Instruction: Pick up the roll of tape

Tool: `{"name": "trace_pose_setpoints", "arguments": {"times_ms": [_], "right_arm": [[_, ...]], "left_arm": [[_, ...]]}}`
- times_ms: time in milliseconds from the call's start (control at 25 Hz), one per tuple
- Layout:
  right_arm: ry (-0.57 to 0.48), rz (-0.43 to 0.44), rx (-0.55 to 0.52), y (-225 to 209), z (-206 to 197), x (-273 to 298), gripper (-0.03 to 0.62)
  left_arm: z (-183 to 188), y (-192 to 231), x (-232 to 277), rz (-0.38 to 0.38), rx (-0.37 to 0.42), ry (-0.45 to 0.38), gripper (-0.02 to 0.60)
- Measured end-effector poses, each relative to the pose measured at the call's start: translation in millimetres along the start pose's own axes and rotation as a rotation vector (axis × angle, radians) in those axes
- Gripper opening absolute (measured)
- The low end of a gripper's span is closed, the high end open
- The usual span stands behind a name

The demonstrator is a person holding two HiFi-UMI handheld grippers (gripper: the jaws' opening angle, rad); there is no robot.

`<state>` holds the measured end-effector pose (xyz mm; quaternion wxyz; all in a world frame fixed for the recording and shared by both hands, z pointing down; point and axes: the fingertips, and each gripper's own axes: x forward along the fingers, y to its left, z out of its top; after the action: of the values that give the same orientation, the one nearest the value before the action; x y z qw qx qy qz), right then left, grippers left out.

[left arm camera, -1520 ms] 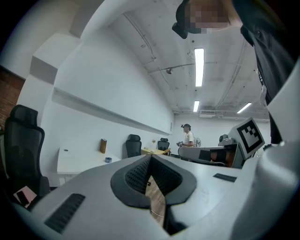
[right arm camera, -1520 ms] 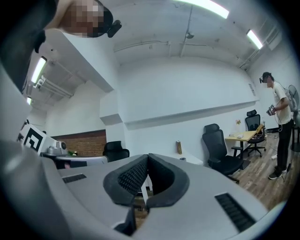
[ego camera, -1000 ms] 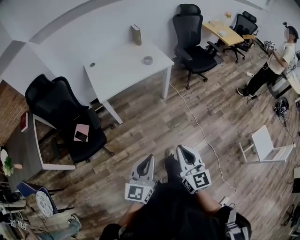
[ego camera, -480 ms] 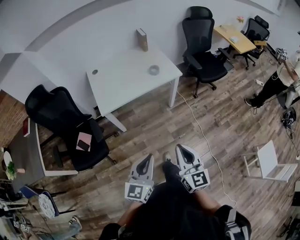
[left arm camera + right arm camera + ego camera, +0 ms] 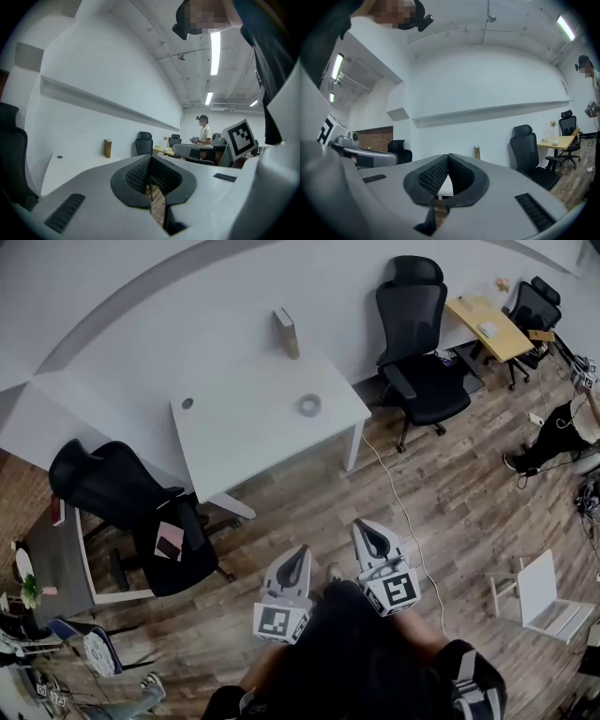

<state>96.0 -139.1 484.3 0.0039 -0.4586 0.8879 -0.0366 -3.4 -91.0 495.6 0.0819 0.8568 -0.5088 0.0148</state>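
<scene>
**Roll of tape** [image 5: 309, 405]: one. A small grey ring lying flat on the white table [image 5: 234, 442], upper centre of the head view, toward the table's right end. It is well apart from both grippers and shows in the head view only.

**On the same table:** one brown book [image 5: 287, 333], upright at the far edge by the wall, its print too small to read. One round cable hole [image 5: 187, 403] near the left end.

**Grippers:** two, lower centre.
- Left gripper [image 5: 298, 554]: jaws closed pad to pad, nothing between them.
- Right gripper [image 5: 366, 529]: jaws likewise closed, empty.
- Each bears one cube with square black-and-white markers.

**Black office chairs:** three.
- First chair [image 5: 422, 343], right of the table.
- Second chair [image 5: 117, 498], left of the table, with a pink flat item [image 5: 169, 540] on its seat.
- Third chair [image 5: 541, 298], upper right, behind a wooden desk [image 5: 486, 322].

**Floor:** one white chair [image 5: 542, 601] at lower right. One white cable [image 5: 398, 498] runs across the wood floor [image 5: 309, 493].

**Gripper views only:**
- Ceiling strip lights [image 5: 215, 47], in both.
- Standing person [image 5: 203, 132], in the left gripper view.
- Brick wall [image 5: 377, 133], in the right gripper view.
</scene>
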Motion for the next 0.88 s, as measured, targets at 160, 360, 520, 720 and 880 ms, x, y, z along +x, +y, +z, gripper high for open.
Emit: {"name": "trace_pose_setpoints", "arguments": {"times_ms": [160, 360, 520, 720, 880], "right_arm": [[-0.003, -0.017, 0.032, -28.0, -0.5, 18.1, 0.012], [0.015, -0.013, 0.040, -52.0, -5.8, 55.0, 0.012], [0.025, -0.019, 0.051, -73.0, -9.2, 86.0, 0.012], [0.029, -0.035, 0.049, -102.8, -12.6, 137.8, 0.012], [0.037, -0.049, 0.036, -129.7, -7.3, 188.9, 0.012]], "left_arm": [[-0.8, 10.5, 27.6, 0.017, 0.000, 0.012, 0.023], [-0.8, 36.5, 68.3, 0.024, -0.014, 0.022, 0.023], [2.5, 56.7, 110.5, 0.008, -0.016, 0.029, 0.023], [3.6, 91.3, 168.8, -0.025, -0.013, 0.029, 0.023], [14.2, 126.6, 220.8, -0.041, -0.014, 0.033, 0.023]]}}
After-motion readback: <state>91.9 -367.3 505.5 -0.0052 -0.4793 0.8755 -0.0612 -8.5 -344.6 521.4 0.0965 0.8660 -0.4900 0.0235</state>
